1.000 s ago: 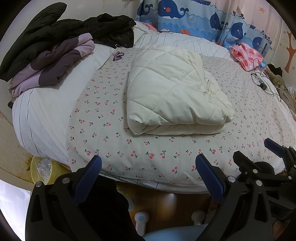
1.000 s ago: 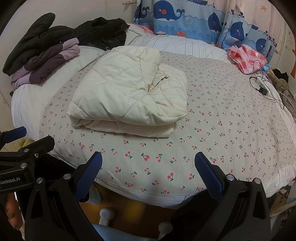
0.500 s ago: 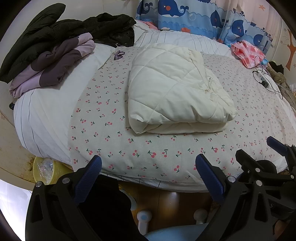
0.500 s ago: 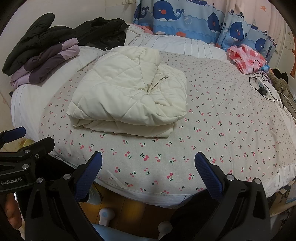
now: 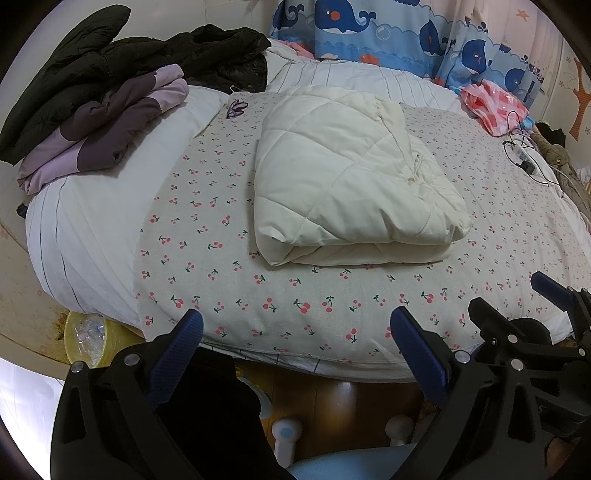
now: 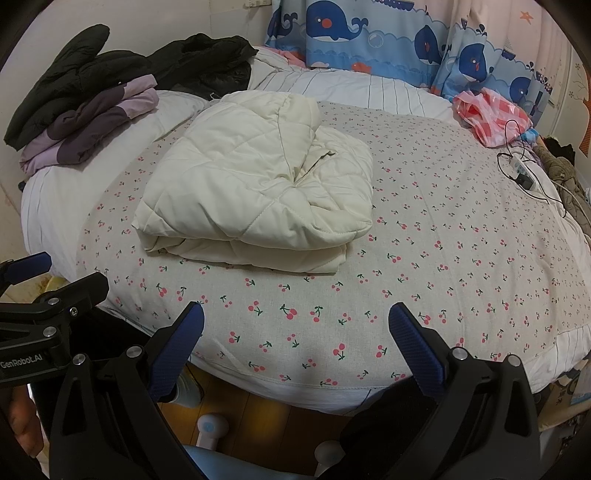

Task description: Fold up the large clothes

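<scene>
A cream quilted jacket [image 5: 351,184] lies folded into a thick rectangle on the cherry-print bed [image 5: 229,295]; it also shows in the right wrist view [image 6: 258,184]. My left gripper [image 5: 295,339] is open and empty, held off the near bed edge, well short of the jacket. My right gripper [image 6: 295,336] is open and empty too, above the near bed edge. The right gripper shows at the right of the left wrist view [image 5: 546,332]; the left gripper shows at the left of the right wrist view [image 6: 44,295].
A purple garment [image 5: 107,133] and a black jacket [image 5: 147,59] are piled at the back left. A pink bag [image 5: 491,107] and a power strip with cables [image 5: 524,158] lie at the right. Whale curtains [image 5: 369,29] hang behind. A yellow bin [image 5: 85,336] stands on the floor at left.
Both grippers have drifted slightly back and down from the bed; the folded jacket has not moved.
</scene>
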